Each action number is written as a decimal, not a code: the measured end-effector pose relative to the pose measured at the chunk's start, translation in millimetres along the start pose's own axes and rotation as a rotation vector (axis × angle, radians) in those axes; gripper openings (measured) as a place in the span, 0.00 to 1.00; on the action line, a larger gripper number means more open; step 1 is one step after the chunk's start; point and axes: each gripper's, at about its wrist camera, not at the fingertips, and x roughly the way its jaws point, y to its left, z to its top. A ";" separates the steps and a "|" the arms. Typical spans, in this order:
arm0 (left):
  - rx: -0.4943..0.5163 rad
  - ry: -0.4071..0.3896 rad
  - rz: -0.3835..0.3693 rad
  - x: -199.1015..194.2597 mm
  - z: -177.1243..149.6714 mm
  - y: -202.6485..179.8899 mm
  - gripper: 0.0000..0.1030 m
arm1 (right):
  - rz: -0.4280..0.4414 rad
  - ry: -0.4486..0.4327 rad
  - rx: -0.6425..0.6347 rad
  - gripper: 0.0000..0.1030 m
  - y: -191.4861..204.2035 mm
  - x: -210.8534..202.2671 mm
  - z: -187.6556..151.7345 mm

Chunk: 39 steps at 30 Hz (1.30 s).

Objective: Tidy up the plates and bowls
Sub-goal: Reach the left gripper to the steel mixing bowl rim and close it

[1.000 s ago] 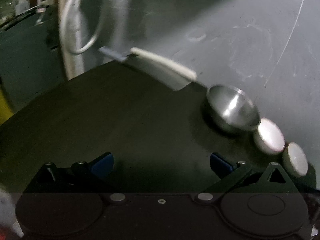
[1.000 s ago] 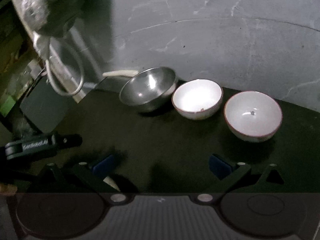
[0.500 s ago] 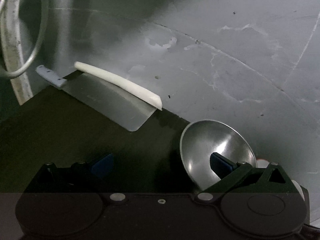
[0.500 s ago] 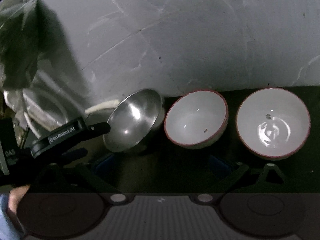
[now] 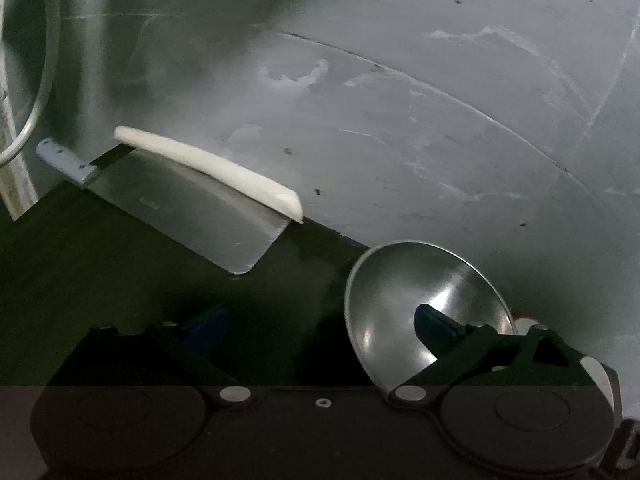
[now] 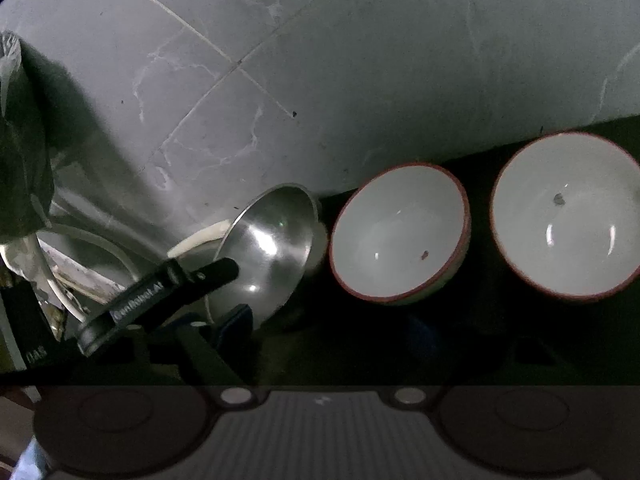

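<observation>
The left wrist view sits low and close over the dark desk (image 5: 120, 264), facing the grey wall (image 5: 400, 100), with a cleaver (image 5: 192, 216) at left and the steel bowl (image 5: 400, 304) at right. The right wrist view faces the same wall (image 6: 360, 60) from further right. Both views share the steel bowl (image 6: 272, 248).

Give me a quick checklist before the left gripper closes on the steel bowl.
1. Left gripper open: ok.
2. One finger inside the steel bowl, the other outside its rim: ok.
3. Bowl sitting level: not ok, it is tilted.
4. Cleaver apart from the bowl: ok.
5. Nearest white bowl apart from the steel bowl: cannot tell.
6. Right gripper open and holding nothing: ok.
</observation>
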 end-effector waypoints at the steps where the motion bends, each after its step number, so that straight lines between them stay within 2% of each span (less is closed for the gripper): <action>1: 0.004 0.002 -0.005 0.4 0.3 -0.9 0.88 | 0.006 0.000 0.010 0.78 0.7 1.0 0.1; 3: 0.002 0.006 -0.016 1.3 1.1 -1.6 0.83 | 0.015 0.004 0.026 0.74 1.9 2.3 0.7; 5: -0.007 0.015 -0.039 1.9 2.7 -2.0 0.69 | 0.007 0.007 0.015 0.69 6.9 5.9 1.4; 7: -0.018 0.032 -0.061 3.4 4.0 -3.2 0.42 | -0.002 0.004 -0.008 0.58 12.2 9.1 2.4; 11: -0.016 0.041 -0.072 3.5 3.3 -6.7 0.27 | -0.009 0.005 0.001 0.48 17.8 14.1 6.2; 13: -0.029 0.045 -0.067 3.5 3.3 -5.8 0.18 | -0.015 0.004 0.013 0.40 19.0 15.9 7.7; 15: -0.042 0.048 -0.057 3.4 3.0 -4.0 0.12 | -0.024 0.001 0.017 0.37 20.1 17.5 9.0; 18: -0.057 0.055 -0.054 0.3 1.4 -2.5 0.12 | -0.025 0.007 0.023 0.28 21.2 19.0 9.2; 25: -0.065 0.060 -0.040 -13.4 -6.9 -1.5 0.11 | -0.032 0.020 0.005 0.24 22.4 14.0 3.0; 31: -0.071 0.045 -0.017 -33.8 -19.7 -5.3 0.11 | -0.017 0.034 -0.037 0.23 24.0 -0.3 -6.8; 39: -0.105 -0.004 0.009 -76.5 -39.2 -27.2 0.11 | 0.034 0.035 -0.097 0.23 22.3 -39.7 -10.1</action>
